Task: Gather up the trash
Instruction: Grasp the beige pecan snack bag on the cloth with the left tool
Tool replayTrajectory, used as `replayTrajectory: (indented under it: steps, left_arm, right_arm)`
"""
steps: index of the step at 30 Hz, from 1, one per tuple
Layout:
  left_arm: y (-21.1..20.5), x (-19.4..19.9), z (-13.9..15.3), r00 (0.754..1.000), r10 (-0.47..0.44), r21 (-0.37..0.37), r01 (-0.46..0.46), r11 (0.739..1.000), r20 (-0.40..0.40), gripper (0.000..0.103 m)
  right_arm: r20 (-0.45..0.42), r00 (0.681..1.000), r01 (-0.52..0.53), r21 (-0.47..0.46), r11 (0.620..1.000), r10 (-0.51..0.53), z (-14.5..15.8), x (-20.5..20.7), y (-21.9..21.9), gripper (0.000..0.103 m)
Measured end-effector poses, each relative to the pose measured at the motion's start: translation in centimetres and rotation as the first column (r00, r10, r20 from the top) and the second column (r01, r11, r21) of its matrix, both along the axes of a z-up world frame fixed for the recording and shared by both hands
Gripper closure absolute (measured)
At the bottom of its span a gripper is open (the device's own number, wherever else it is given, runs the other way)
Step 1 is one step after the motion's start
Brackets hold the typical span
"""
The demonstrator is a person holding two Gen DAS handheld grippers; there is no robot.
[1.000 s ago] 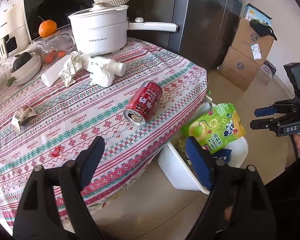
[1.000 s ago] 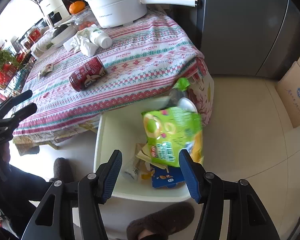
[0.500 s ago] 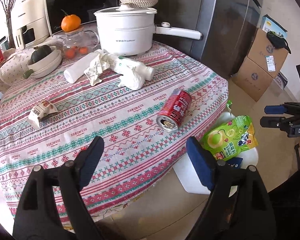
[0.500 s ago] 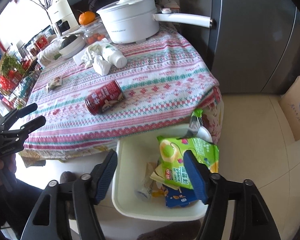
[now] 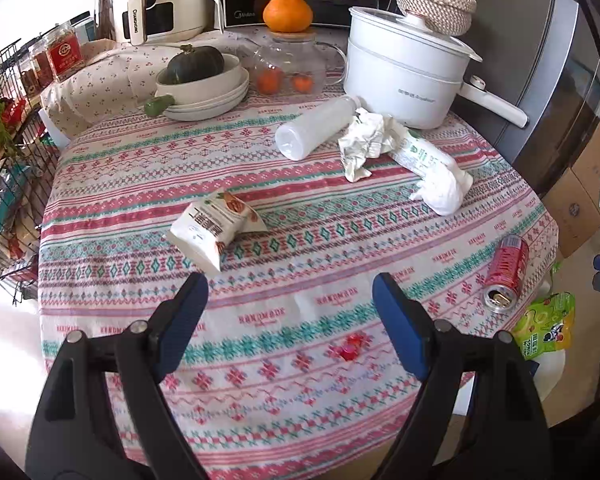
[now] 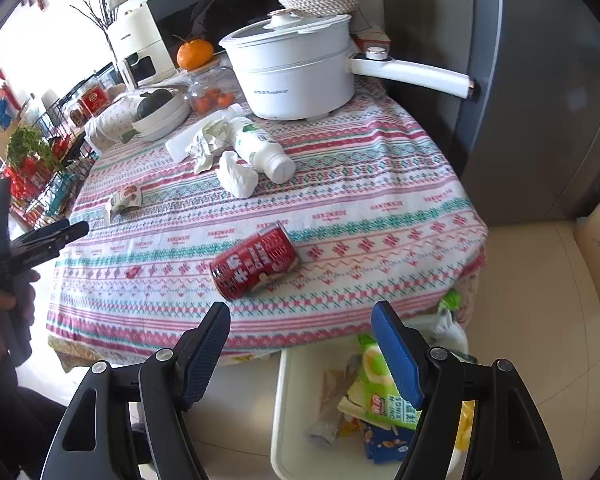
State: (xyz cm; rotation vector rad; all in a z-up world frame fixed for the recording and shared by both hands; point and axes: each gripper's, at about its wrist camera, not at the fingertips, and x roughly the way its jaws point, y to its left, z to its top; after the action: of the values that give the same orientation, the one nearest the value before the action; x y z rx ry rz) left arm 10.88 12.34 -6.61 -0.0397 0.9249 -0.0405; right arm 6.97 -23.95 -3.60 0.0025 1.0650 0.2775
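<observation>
The left gripper hangs over the near edge of the patterned tablecloth, its two blue-padded fingers spread wide with nothing between them. In the right wrist view a hand at the far left of the frame grips its handle. The right gripper is likewise spread and empty, low in the frame, above the table's edge and the white bin on the floor at lower right.

One red can lies on its side at the middle of the right view, its open end facing the camera in the left view, near the table's right edge. One torn snack wrapper, white with a brown print, lies left of centre in the left view. Two white bottles lie toppled in the upper middle: a plain bottle and a labelled bottle. Between them is one crumpled paper, and one wadded tissue touches the labelled one. A small red scrap, possibly a sweet wrapper, lies between the left fingers.

The bin holds a green snack bag and other packaging, too jumbled to count.
</observation>
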Motion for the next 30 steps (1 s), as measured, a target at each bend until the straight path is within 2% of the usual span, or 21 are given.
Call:
replayTrajectory:
  steps: [5,10,14,20,21,22,24,26,28,30]
  left_arm:
    - [3.6,2.8,-3.2,0.999,0.032,0.026,-0.032,0.999,-0.035,0.019]
    - [5.8,4.8,-5.5,0.996,0.071,0.015,-0.07,0.997,-0.061,0.019]
    - [5.9,6.2,-5.7,0.997,0.072,0.023,-0.071,0.997,-0.036,0.019]
    - [4.9,8.6,-6.7,0.998,0.025,0.088,-0.02,0.996,-0.056,0.019]
    - [4.7,8.8,-7.0,0.998,0.02,0.091,-0.014,0.996,-0.062,0.022]
    - [4.7,8.9,-7.2,0.998,0.01,0.09,-0.005,0.996,-0.065,0.035]
    - [4.5,9.1,-7.6,0.996,-0.006,0.089,0.013,0.996,-0.087,0.051]
    - [4.1,9.0,-7.6,0.997,-0.011,0.102,0.019,0.995,-0.082,0.056]
    - [3.9,8.8,-7.4,0.997,-0.011,0.107,0.019,0.994,-0.079,0.066]
    - [3.9,8.5,-7.1,0.997,0.002,0.089,0.005,0.996,-0.078,0.073]
  right_arm:
    - [0.002,1.0,-0.008,-0.019,1.0,0.008,-0.6,2.0,2.2,0.028]
    - [-0.014,1.0,-0.018,-0.049,0.999,0.017,-1.7,4.0,4.2,0.028]
    - [-0.032,0.999,-0.021,-0.062,0.998,0.019,-2.7,5.4,5.4,0.028]
    - [-0.049,0.999,-0.003,-0.055,0.998,0.0,-3.7,7.0,6.2,0.028]
    - [-0.047,0.999,-0.002,-0.057,0.998,-0.001,-3.8,7.2,6.3,0.028]
    - [-0.044,0.999,0.0,-0.059,0.998,-0.002,-3.9,7.3,6.4,0.028]
    - [-0.039,0.999,0.002,-0.064,0.998,-0.005,-4.1,7.7,6.7,0.028]
    - [-0.039,0.999,0.003,-0.069,0.998,-0.006,-4.3,8.1,7.0,0.028]
    - [-0.042,0.999,0.007,-0.074,0.997,-0.01,-4.6,8.6,7.4,0.028]
    - [-0.041,0.999,0.013,-0.07,0.997,-0.016,-4.7,9.2,7.8,0.028]
